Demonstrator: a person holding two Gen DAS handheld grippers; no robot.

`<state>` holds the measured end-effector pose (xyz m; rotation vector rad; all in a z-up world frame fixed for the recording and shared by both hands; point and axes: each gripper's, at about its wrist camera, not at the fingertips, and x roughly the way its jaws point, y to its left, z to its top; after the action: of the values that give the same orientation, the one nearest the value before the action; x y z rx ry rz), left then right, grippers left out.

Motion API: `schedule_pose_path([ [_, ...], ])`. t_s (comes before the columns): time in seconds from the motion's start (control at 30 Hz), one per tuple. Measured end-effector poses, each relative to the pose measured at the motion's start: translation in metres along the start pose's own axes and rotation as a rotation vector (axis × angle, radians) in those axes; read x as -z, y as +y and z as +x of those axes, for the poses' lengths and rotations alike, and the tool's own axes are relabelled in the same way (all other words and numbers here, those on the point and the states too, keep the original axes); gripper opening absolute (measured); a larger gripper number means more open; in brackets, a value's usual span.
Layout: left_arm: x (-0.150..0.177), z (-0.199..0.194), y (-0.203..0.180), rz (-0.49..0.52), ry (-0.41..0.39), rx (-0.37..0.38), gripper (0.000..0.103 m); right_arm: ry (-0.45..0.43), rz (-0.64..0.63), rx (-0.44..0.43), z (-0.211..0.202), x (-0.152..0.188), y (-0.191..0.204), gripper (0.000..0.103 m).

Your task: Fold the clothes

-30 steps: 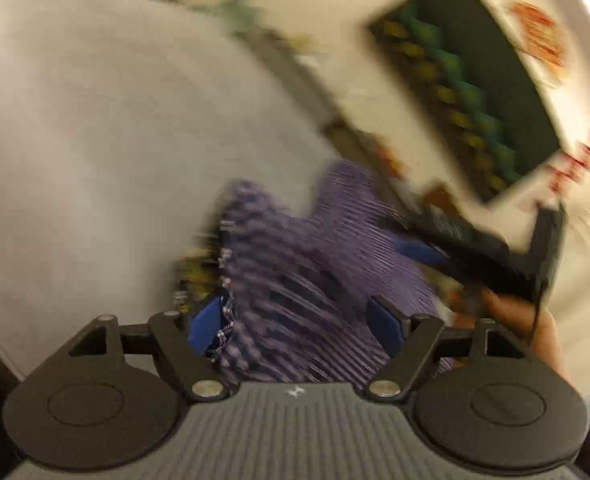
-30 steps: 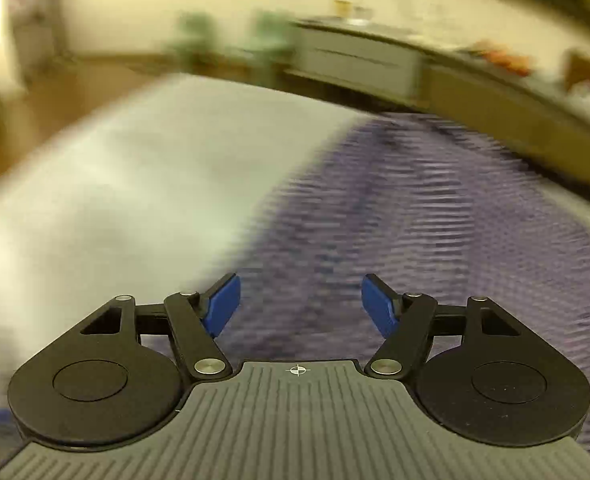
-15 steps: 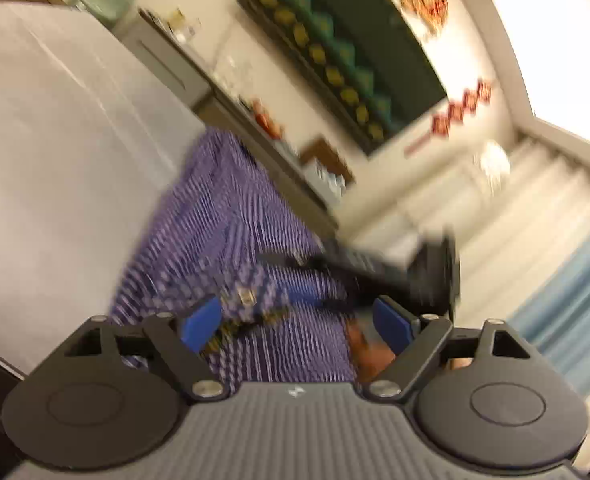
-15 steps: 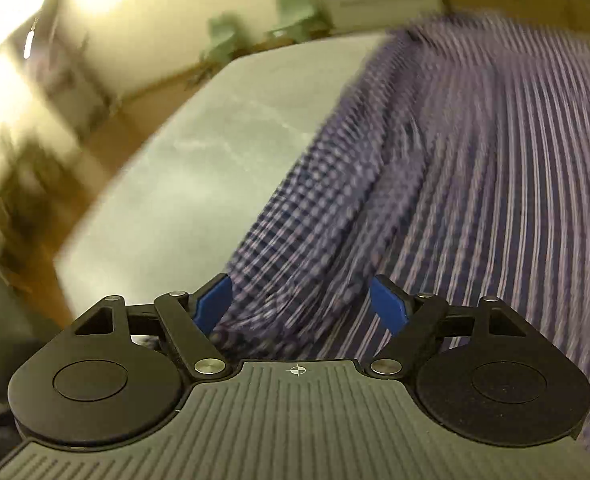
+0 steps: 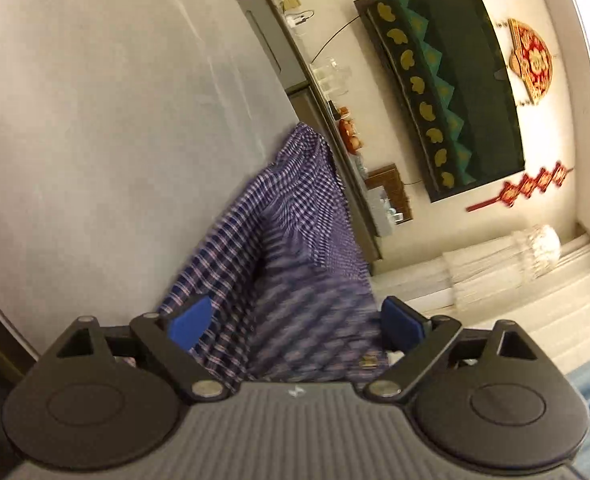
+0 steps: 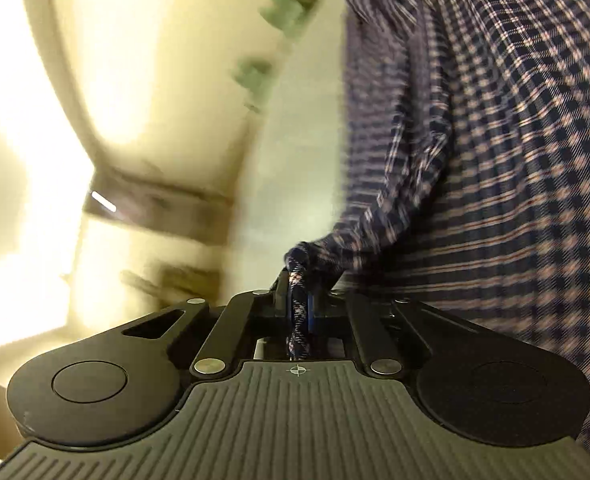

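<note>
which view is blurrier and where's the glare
Right wrist view: blurrier, with the background streaked by motion and a yellow-white glare washing out the left side; the checked shirt nearest the right gripper stays fairly sharp. Left wrist view: mostly crisp, fisheye-bent walls, only the cloth nearest the left gripper smeared; window glare at the top right corner.

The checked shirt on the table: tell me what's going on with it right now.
A person is folding clothes with a handheld gripper in each hand. The right gripper is clamped on a bunched edge of the blue checked shirt, which is partly lifted off the grey table. The left gripper is opening, its blue pads either side of the cloth but not pressing on it.
</note>
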<state>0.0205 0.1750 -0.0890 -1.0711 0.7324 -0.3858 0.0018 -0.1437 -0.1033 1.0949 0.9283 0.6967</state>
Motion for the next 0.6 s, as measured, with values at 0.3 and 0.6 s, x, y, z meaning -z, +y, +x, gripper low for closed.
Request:
schedule_pose_path([
  [0.3, -0.013, 0.039, -0.006, 0.07, -0.008, 0.018, 0.014, 0.03, 0.107, 0.039, -0.004, 0.014, -0.029, 0.017],
  [0.6, 0.011, 0.015, -0.032, 0.316, -0.051, -0.037, 0.013, -0.139, -0.54, 0.564, -0.007, -0.049, 0.064, 0.051],
])
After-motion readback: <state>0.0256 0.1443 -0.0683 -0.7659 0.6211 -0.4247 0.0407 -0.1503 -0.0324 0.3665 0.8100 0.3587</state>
